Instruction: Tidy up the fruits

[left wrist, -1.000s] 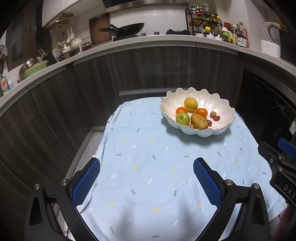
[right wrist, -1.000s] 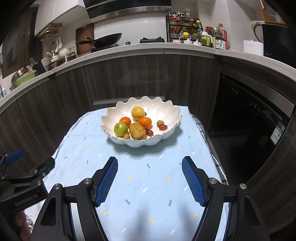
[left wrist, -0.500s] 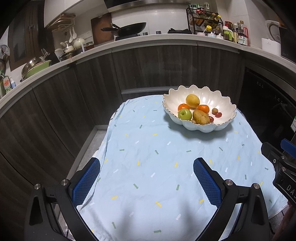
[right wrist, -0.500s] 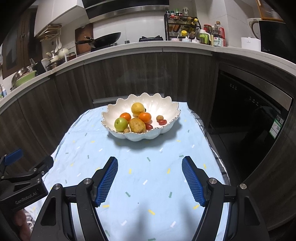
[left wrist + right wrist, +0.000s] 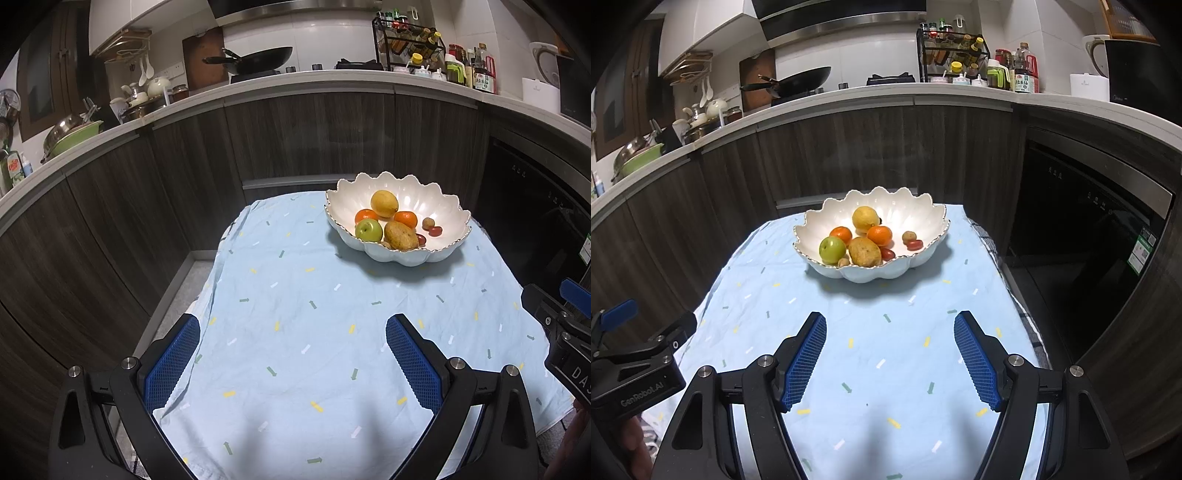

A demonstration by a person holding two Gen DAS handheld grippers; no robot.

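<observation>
Both the left claw (image 5: 291,354) and right claw (image 5: 890,354) hang released above the table (image 5: 295,332), near the fruit bowl (image 5: 923,258).

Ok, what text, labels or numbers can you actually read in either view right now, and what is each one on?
"GenRoboLAI", as best it reads, on the body of the left tool seen from the right wrist view.
"DAS", cut off by the frame edge, on the body of the right tool seen from the left wrist view.
Sauce bottle label: too small to read.
Green sticker on the dark appliance: too blurred to read.
</observation>
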